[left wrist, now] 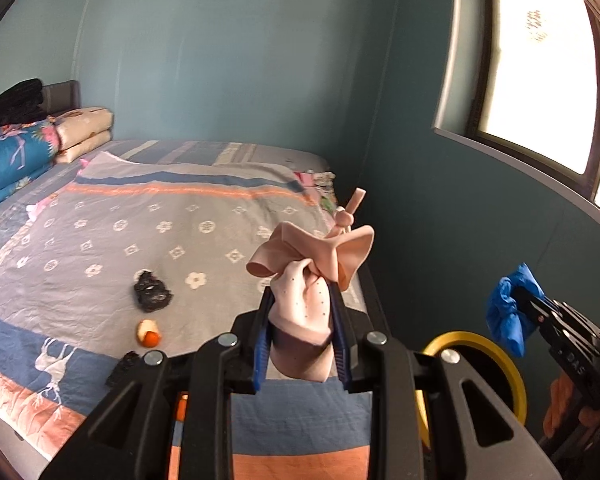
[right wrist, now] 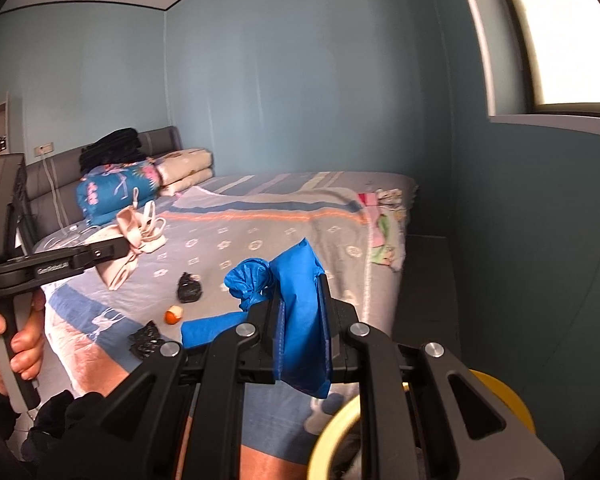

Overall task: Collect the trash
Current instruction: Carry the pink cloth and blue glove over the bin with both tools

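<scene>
Left gripper point(left wrist: 302, 332) fingers clamped on crumpled pink perforated cloth point(left wrist: 308, 280), held above bed point(left wrist: 100, 216). Right gripper point(right wrist: 302, 332) fingers clamped on scrunched blue plastic glove point(right wrist: 296, 304). Black crumpled wrapper point(left wrist: 152, 292), orange peel piece point(left wrist: 149, 334) lie on patterned bedspread.

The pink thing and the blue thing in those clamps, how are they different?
The pink fabric piece is pale, with tiny dark dots and thin straps; the blue glove-like piece is plain bright blue and looks smooth. The pink one sits in the left gripper, the blue one in the right gripper. Both are crumpled, clamped between jaws and held above the bed.
</scene>
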The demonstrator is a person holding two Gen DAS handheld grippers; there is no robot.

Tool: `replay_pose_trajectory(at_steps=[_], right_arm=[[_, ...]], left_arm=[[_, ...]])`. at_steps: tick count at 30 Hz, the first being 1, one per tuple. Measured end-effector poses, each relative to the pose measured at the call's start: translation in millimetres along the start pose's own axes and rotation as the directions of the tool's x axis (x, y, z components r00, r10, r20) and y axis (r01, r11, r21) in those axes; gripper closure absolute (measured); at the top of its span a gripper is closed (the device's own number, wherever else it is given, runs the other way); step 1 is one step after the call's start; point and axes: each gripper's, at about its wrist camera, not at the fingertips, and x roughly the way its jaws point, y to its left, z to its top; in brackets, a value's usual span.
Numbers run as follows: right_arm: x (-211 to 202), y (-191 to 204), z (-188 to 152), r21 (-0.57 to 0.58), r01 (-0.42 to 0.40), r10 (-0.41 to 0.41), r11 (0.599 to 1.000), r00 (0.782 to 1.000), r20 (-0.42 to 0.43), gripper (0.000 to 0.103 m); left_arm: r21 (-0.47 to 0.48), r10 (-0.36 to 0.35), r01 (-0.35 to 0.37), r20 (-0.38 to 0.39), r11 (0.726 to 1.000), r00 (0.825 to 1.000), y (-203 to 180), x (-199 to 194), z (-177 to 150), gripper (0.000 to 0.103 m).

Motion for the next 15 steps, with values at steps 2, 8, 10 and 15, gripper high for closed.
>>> replay_pose_trajectory(at_steps=[2, 8, 10, 15], right_arm=[[-3.7, -7.4, -1.0, 0.007, 0.016, -0.016, 1.000, 1.000, 0.004, 0.089], [-13.7, -34.9, -5.0, 0.041, 0.073, -0.074, 0.996, 0.997, 0.005, 0.089], [-16.6, -46.2, -7.5, 0.062, 0.091, -0.091, 0.994, 0.996, 0.005, 0.089], [-20.4, -72.0, -15.5, 0.119, 0.131, -0.132, 0.984, 0.991, -0.007, 0.089]], left_arm=[[0.013, -0.012, 0.012, -0.001, 1.000, 1.000, -9.7, 1.0, -0.2, 0.078], [0.055, -0.043, 0.044, -0.019, 0.997, 0.999, -38.0, 9.8, -1.9, 0.078], [0.068, -0.055, 0.058, -0.034, 0.996, 0.998, -46.8, 15.2, -3.9, 0.078], [0.093, -0.095, 0.103, -0.079, 0.990, 0.992, -68.5, 31.2, -11.4, 0.078]])
